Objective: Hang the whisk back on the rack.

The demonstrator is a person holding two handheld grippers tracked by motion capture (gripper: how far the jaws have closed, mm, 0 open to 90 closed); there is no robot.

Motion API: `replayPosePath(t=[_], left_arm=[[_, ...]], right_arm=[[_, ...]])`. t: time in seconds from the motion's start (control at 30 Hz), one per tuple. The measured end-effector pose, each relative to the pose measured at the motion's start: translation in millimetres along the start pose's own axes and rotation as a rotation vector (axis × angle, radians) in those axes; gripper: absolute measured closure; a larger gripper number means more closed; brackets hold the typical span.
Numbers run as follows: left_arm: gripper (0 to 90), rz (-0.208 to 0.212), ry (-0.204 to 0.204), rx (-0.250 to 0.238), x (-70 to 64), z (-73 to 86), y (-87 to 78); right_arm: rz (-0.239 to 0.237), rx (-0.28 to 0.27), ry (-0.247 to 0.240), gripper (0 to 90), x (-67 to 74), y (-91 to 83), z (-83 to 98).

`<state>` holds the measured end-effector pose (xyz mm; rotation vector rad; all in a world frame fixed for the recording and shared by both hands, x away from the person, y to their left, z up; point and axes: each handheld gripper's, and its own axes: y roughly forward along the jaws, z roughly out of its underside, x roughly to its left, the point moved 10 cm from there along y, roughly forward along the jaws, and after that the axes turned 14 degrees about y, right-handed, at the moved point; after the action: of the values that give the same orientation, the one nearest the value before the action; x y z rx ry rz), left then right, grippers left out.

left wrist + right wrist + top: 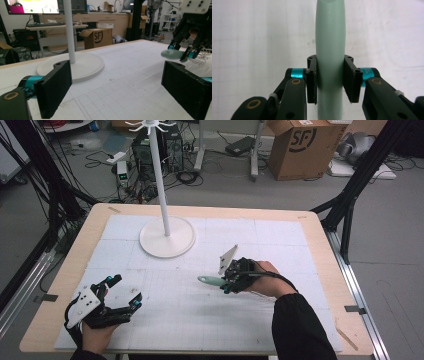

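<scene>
A whisk with a pale green handle (206, 281) hangs just above the white mat, right of centre. My right gripper (231, 282) is shut on it, the handle end pointing left. In the right gripper view both pads press the sides of the green handle (329, 37) at the right gripper (329, 80). From the left gripper view the handle (171, 53) sticks out of the right gripper (186, 51), with the wire loops (203, 56) behind it. My left gripper (127, 290) rests at the mat's front left, open. Between the left gripper (117, 85) jaws there is nothing.
A white hook stand (159, 175) rises from a round base (166, 237) at the mat's back centre, and the base (75, 66) lies just beyond the left jaws. The white mat (280, 235) covers most of the wooden table (75, 250). A cardboard box (300, 145) stands on the floor behind.
</scene>
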<state>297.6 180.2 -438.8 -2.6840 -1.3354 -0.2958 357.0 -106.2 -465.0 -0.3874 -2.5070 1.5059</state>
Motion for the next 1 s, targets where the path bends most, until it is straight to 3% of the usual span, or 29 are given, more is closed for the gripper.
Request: replayPosePath(t=[0.13,0.17,0.2,0.4,0.5,0.73,1.0], left_arm=[[10.3,-0.016,-0.004,-0.003,2.3,-0.7,-3.0],[10.3,-0.015,-0.002,0.000,2.4,-0.6,-3.5],[10.3,-0.016,-0.004,-0.002,2.2,-0.7,-3.5],[10.5,-0.016,-0.002,-0.001,0.7,-0.5,-2.9],[10.6,-0.013,-0.002,-0.001,0.0,-0.4,-2.7],[10.6,-0.012,-0.006,-0.007,0.1,-1.1,-3.3],[10.8,-0.023,-0.013,-0.020,4.8,-2.8,-7.2]], right_arm=[[-0.023,-0.134,0.007,68.4,1.4,-18.5,-17.0],[-0.027,-0.203,0.018,68.4,-0.1,-28.5,-24.9],[-0.027,-0.203,0.018,68.4,-0.1,-28.5,-24.9],[-0.045,-0.380,0.052,68.4,-1.9,-61.6,-44.2],[-0.057,-0.436,0.058,68.4,-0.3,-75.6,-55.6],[-0.055,-0.481,0.055,68.4,0.3,-99.4,-85.2],[-0.055,-0.635,0.072,68.4,-2.0,-130.4,-126.8]])
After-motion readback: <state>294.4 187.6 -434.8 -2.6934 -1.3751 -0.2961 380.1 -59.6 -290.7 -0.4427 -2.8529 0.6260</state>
